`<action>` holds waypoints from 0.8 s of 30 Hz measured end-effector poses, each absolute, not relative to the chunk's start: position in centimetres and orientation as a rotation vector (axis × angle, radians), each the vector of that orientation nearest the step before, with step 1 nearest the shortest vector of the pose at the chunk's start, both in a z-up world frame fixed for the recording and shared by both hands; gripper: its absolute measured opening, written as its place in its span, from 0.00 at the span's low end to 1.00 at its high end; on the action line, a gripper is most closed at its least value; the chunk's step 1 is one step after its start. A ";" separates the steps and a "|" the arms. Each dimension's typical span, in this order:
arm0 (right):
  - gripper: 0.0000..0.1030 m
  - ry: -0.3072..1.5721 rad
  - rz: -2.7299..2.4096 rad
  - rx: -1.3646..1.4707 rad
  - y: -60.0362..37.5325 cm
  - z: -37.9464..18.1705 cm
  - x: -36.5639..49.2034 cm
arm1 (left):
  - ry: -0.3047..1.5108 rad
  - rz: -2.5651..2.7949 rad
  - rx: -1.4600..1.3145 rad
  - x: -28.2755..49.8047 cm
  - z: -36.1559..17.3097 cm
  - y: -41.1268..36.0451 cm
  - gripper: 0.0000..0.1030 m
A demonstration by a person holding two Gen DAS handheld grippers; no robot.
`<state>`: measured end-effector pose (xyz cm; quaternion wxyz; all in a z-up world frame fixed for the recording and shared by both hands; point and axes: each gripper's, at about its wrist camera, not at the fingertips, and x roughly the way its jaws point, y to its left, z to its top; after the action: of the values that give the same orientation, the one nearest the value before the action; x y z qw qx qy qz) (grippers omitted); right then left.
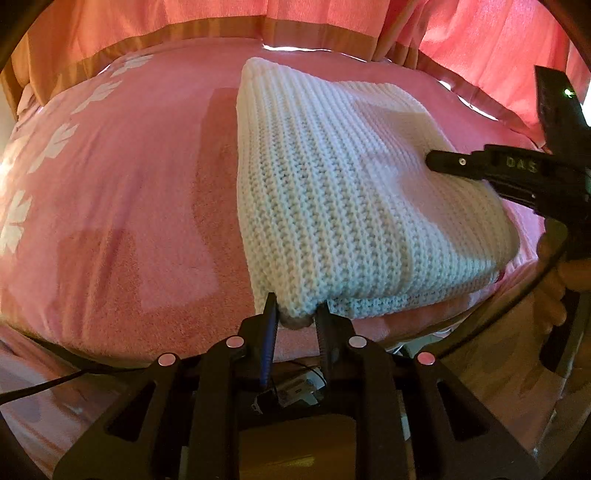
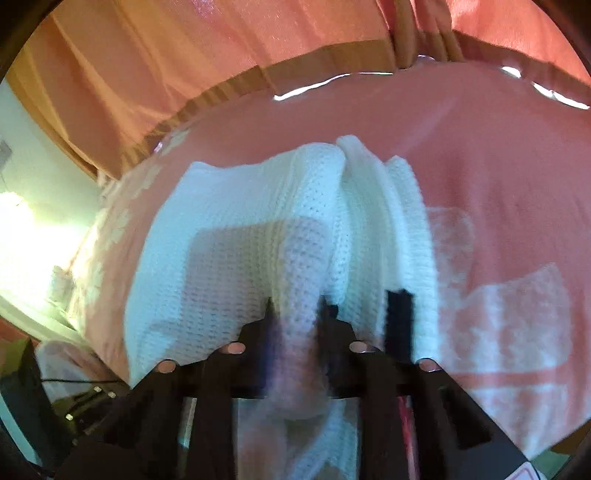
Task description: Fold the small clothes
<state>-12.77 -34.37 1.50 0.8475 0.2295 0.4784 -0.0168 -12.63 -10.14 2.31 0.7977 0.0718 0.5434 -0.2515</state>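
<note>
A white ribbed knit garment lies folded on a pink towel. My left gripper is shut on its near corner, and a bunch of knit fills the narrow gap between the fingers. From the right, my right gripper reaches in with its tip on top of the knit. The right wrist view is blurred. There a raised ridge of the knit runs between the fingers of the right gripper, which are pinched on it. A folded edge of the garment stands up behind them.
The pink towel with white leaf prints covers the whole surface. Pink curtains hang close behind it. A hand holds the right gripper at the right edge. A blurred black block sits just right of the right fingers. A black cable trails below left.
</note>
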 end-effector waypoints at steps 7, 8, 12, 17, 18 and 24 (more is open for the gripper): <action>0.16 1.001 -0.090 0.425 -35.2 2.4 -13.4 | 1.172 -0.548 0.153 -12.4 2.2 -10.1 0.21; 0.19 1.062 -0.114 0.444 -35.4 0.5 -13.2 | 1.172 -0.548 0.155 -12.4 2.1 -10.3 0.22; 0.23 0.933 -0.117 0.461 -35.1 4.7 -15.7 | 1.180 -0.547 0.131 -12.7 2.9 -9.9 0.23; 0.25 0.902 -0.064 0.473 -33.4 6.6 -20.4 | 1.113 -0.617 0.070 -14.5 6.8 -9.2 0.23; 0.25 0.925 -0.051 0.472 -32.9 6.0 -20.8 | 1.099 -0.625 0.067 -14.6 7.4 -9.4 0.24; 0.08 1.078 -0.140 0.400 -31.6 1.4 -20.5 | 1.120 -0.607 0.119 -13.0 5.0 -12.5 0.24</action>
<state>-20.53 -31.57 1.42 0.8368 0.1890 0.5095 -0.0663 -12.99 -12.53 5.02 0.8023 0.0557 0.5225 -0.2831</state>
